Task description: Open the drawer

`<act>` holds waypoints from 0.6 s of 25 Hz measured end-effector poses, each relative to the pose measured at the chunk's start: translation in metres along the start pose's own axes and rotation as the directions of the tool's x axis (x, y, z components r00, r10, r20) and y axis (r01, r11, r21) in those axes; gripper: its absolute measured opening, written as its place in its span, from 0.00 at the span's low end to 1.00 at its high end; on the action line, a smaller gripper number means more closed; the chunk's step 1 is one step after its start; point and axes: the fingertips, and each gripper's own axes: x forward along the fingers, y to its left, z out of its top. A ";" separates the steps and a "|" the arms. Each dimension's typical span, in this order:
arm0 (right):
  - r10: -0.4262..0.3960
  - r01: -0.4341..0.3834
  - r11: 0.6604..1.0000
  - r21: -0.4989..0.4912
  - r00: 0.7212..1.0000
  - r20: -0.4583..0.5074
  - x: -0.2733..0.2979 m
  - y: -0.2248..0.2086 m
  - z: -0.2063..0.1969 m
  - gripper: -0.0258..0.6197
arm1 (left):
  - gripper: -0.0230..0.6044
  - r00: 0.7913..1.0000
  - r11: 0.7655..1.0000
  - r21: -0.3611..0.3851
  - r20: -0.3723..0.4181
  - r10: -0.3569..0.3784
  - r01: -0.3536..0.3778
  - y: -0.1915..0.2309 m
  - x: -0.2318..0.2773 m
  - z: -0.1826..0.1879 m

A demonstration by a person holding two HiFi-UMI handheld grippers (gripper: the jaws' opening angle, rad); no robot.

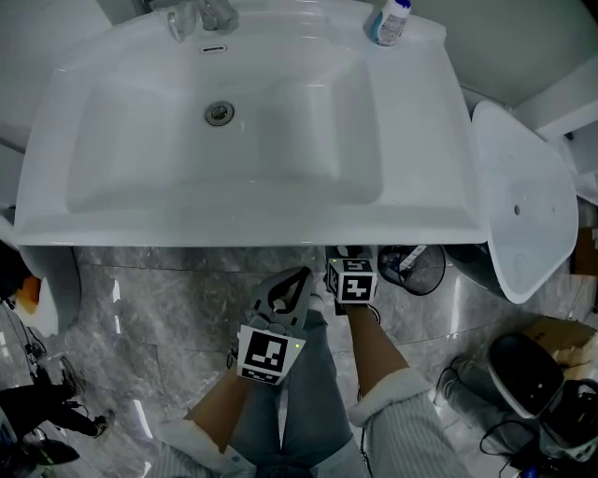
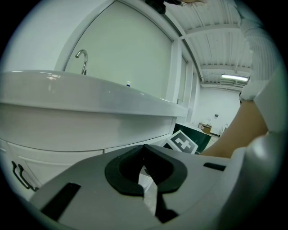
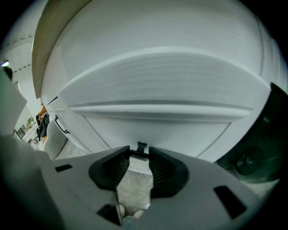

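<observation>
White ceramic washbasin point(image 1: 56, 201): it fills the upper half of the head view, and its front edge overhangs everything below it.

Grey marbled floor point(image 1: 159, 308): glossy, and runs under the basin.

White curved drawer front point(image 3: 162, 130): the right gripper view shows it directly beneath the basin's overhang, bowed outward, with a horizontal seam above it. In the head view it is hidden under the basin.

White oval lid-like panel point(image 1: 523, 205): stands at the basin's right, apart from both grippers.

Person: blue-jeaned legs and two forearms in fleecy cuffs enter from the bottom of the head view.

Left gripper point(image 1: 288, 291): held over the person's thigh, short of the basin's edge. Its own view shows the jaw tips point(image 2: 144, 148) meeting, with nothing between them.

Right gripper point(image 1: 351, 257): reaches under the basin's front edge, ahead of the left one. In its own view the claw point(image 3: 139, 155) is drawn in on the small dark drawer handle point(image 3: 141, 147), which spans the gap between the two tips at the drawer's lower middle.

Black mesh waste bin point(image 1: 416, 269): on the floor, just to the right of the right gripper.

White bottle with blue label point(image 1: 388, 21): on the basin's back ledge, right side.

Chrome tap point(image 1: 196, 17): at the back centre-left, with the round metal drain point(image 1: 219, 113) below it
</observation>
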 end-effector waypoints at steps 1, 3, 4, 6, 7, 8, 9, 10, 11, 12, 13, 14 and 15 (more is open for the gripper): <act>-0.001 0.001 1.000 0.004 1.000 0.002 0.000 0.000 0.000 0.25 | 0.06 1.000 1.000 0.003 -0.002 -0.002 0.002 -0.001 0.000 0.001; 0.000 0.000 1.000 0.012 1.000 0.006 -0.001 0.000 0.001 0.25 | 0.06 1.000 1.000 0.006 -0.003 -0.004 0.004 -0.002 0.000 0.002; 0.001 -0.001 1.000 0.013 1.000 0.008 -0.001 0.001 0.001 0.25 | 0.06 1.000 1.000 0.008 -0.001 -0.004 0.004 -0.002 0.000 0.002; 0.003 -0.003 1.000 0.011 1.000 0.012 -0.001 0.001 0.002 0.25 | 0.06 1.000 1.000 0.008 0.007 -0.002 0.002 -0.001 0.000 0.002; 0.003 -0.003 1.000 0.009 1.000 0.012 -0.002 0.001 0.002 0.25 | 0.06 1.000 1.000 0.008 0.010 -0.001 0.001 -0.001 0.000 0.002; 0.002 -0.002 1.000 0.006 1.000 0.011 -0.002 0.002 0.002 0.25 | 0.06 1.000 1.000 0.008 0.011 0.000 0.000 -0.001 -0.001 0.003; 0.001 -0.001 1.000 0.004 1.000 0.011 -0.003 0.002 0.002 0.25 | 0.06 1.000 1.000 0.008 0.011 0.001 -0.001 -0.001 -0.001 0.003; -0.001 0.001 1.000 0.003 1.000 0.011 -0.003 0.001 0.002 0.25 | 0.06 1.000 1.000 0.008 0.013 0.002 -0.002 -0.001 -0.001 0.003; -0.002 0.002 1.000 0.004 1.000 0.013 -0.003 0.001 0.003 0.25 | 0.06 1.000 1.000 0.007 0.015 0.003 -0.003 0.000 -0.001 0.003; -0.003 0.003 1.000 0.006 1.000 0.014 -0.003 0.001 0.003 0.25 | 0.06 1.000 1.000 0.007 0.017 0.003 -0.003 0.000 -0.001 0.003; -0.004 0.004 1.000 0.007 1.000 0.015 -0.004 0.001 0.003 0.25 | 0.06 1.000 1.000 0.007 0.018 0.003 -0.003 0.000 -0.001 0.004; -0.005 0.005 1.000 0.009 1.000 0.014 -0.005 0.001 0.003 0.25 | 0.06 1.000 1.000 0.006 0.019 0.003 -0.003 0.000 -0.001 0.004; -0.005 0.005 1.000 0.009 1.000 0.014 -0.006 0.001 0.003 0.25 | 0.06 1.000 1.000 0.006 0.021 0.003 -0.003 -0.001 -0.001 0.005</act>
